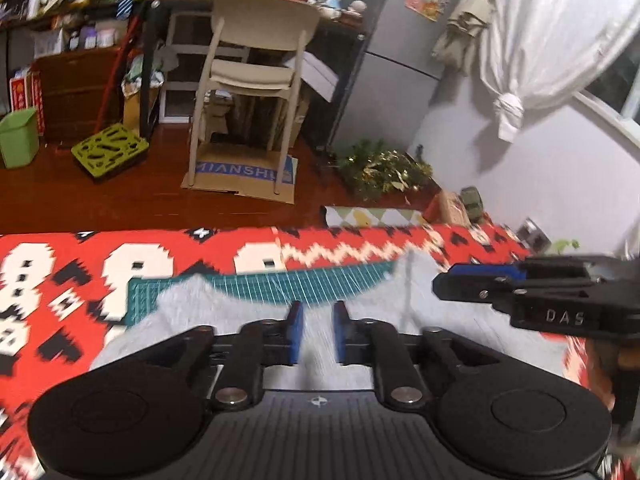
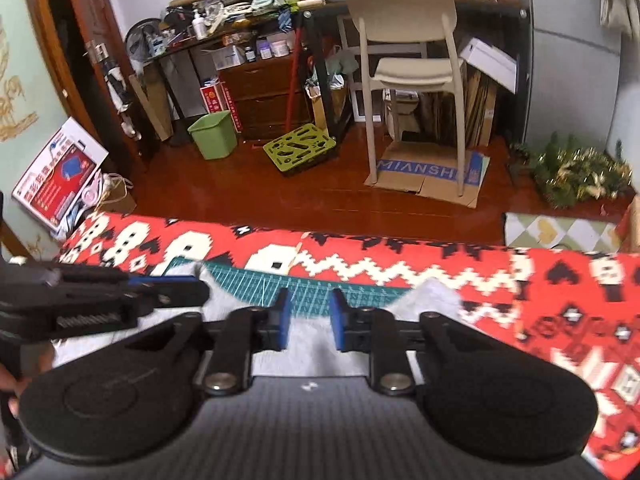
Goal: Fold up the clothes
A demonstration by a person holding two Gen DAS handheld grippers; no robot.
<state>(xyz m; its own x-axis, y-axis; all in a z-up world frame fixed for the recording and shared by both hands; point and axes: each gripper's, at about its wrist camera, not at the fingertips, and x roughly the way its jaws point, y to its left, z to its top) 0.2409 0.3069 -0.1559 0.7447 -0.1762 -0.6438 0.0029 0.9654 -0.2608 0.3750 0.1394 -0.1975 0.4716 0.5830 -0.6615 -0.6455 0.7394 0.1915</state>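
A soft grey fabric garment (image 1: 240, 312) lies on a teal gridded cutting mat (image 1: 304, 284), which sits on the red, black and white patterned cloth covering the tabletop (image 1: 360, 248). The left tool (image 1: 318, 332) hangs over the garment with its blue-padded jaws a little apart and nothing pinched between them. The right tool (image 2: 307, 320) stands the same way, slightly parted and seemingly empty, though blur softens the fabric under it. Only the right wrist view shows the green plastic bin (image 2: 212, 136) fully; only the left shows the knotted white curtain (image 1: 540, 40).
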